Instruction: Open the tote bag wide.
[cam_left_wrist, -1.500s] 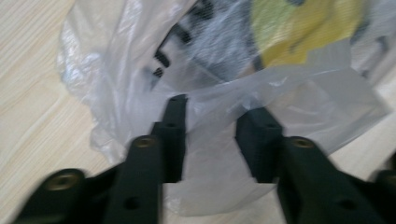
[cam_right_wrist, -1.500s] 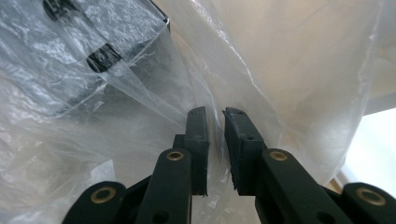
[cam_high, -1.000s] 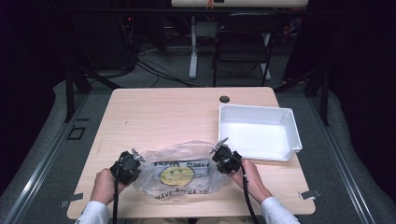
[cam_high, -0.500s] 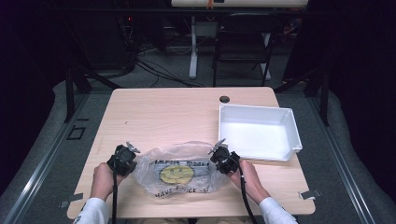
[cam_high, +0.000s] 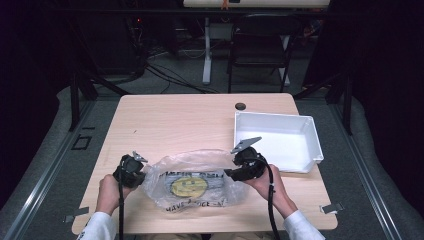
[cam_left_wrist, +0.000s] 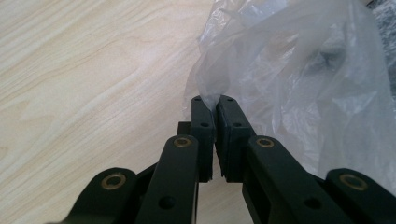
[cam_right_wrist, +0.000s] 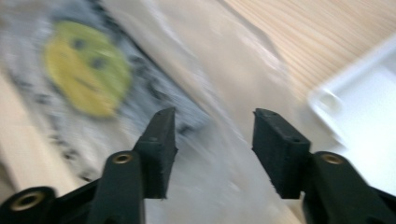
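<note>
Thin clear plastic bag (cam_high: 195, 182) with a smiley print lies crumpled at the counter's (cam_high: 170, 120) 6 o'clock, left gripper (cam_left_wrist: 215, 103) pinching its edge film, right gripper (cam_right_wrist: 212, 135) spread above it (light, floppy, slippery, so best taken at bunched edges).
</note>
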